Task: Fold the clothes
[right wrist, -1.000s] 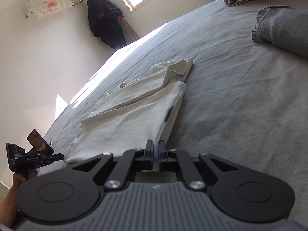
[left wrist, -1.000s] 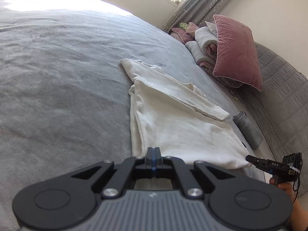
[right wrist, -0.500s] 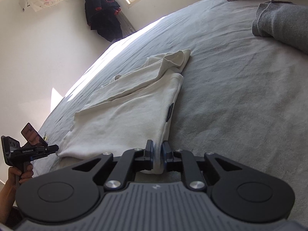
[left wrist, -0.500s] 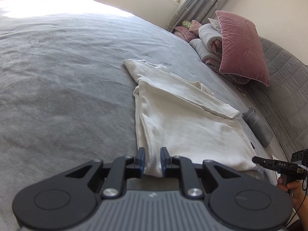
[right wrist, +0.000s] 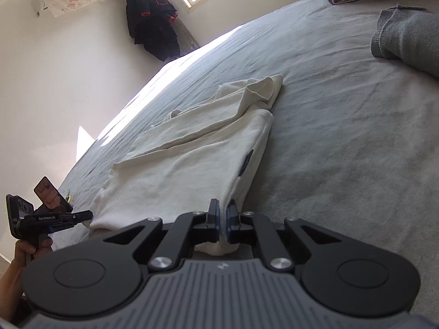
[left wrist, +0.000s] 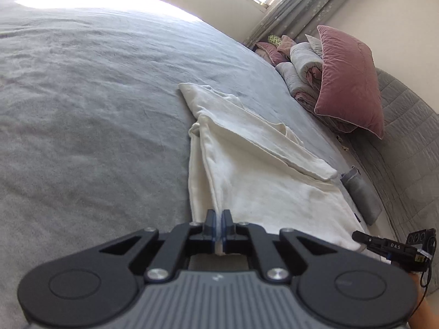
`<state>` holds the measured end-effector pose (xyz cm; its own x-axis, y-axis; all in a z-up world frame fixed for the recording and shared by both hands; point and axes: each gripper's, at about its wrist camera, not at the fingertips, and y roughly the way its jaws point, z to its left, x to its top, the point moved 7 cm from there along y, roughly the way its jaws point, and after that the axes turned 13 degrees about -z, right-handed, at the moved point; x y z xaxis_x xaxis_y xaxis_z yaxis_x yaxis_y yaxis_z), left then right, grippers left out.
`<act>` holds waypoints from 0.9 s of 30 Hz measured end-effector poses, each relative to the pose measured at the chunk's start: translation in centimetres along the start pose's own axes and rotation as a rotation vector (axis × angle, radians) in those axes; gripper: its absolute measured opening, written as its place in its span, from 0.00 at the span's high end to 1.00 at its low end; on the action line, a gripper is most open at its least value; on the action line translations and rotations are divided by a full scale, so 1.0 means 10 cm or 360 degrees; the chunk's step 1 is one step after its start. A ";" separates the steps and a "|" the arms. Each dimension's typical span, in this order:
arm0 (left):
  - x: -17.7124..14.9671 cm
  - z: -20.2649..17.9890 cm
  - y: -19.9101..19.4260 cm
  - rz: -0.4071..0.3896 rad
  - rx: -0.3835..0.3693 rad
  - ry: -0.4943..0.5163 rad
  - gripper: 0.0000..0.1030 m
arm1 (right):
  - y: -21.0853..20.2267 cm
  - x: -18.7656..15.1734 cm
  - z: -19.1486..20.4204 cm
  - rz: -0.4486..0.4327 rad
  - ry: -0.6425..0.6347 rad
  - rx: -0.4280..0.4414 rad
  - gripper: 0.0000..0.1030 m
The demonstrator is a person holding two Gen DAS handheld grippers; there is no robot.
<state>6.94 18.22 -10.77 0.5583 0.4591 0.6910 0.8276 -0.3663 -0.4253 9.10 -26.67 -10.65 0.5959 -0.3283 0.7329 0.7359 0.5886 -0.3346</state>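
A cream-white garment (left wrist: 255,170) lies partly folded on the grey bed, a long folded sleeve laid across it. My left gripper (left wrist: 218,220) is shut on the garment's near left corner, with cloth pinched between the fingers. In the right wrist view the same garment (right wrist: 186,161) stretches away from me, and my right gripper (right wrist: 223,216) is shut on its near right corner. The other gripper shows in each view: the right one in the left wrist view (left wrist: 395,244), the left one in the right wrist view (right wrist: 46,216).
A folded grey garment (right wrist: 411,41) lies on the bed to the right, also in the left wrist view (left wrist: 362,194). Pink pillows and rolled blankets (left wrist: 329,71) are piled at the headboard. A dark coat (right wrist: 153,30) hangs on the wall. The grey bedspread (left wrist: 82,109) spreads left.
Both grippers moved onto the garment's near edge. The left opened, then both closed on the cloth corners, which now lift slightly.
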 end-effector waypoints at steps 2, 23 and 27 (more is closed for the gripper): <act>0.04 0.07 -0.06 0.0013 -0.0040 -0.0100 0.97 | -0.05 0.06 -0.04 -0.0013 0.0102 0.0030 0.94; -0.24 -0.80 0.38 -0.0021 -0.0068 0.0588 0.72 | 0.27 -0.02 0.60 -0.0110 -0.0667 -0.0169 0.60; -0.52 -1.10 0.59 0.0055 -0.0142 0.0764 0.71 | 0.50 -0.22 0.88 -0.0034 -0.0743 -0.0072 0.60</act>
<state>8.33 4.74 -10.45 0.4782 0.0283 0.8778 0.7891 -0.4526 -0.4153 8.60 -16.47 -8.72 0.3796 0.0338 0.9245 0.7658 0.5493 -0.3345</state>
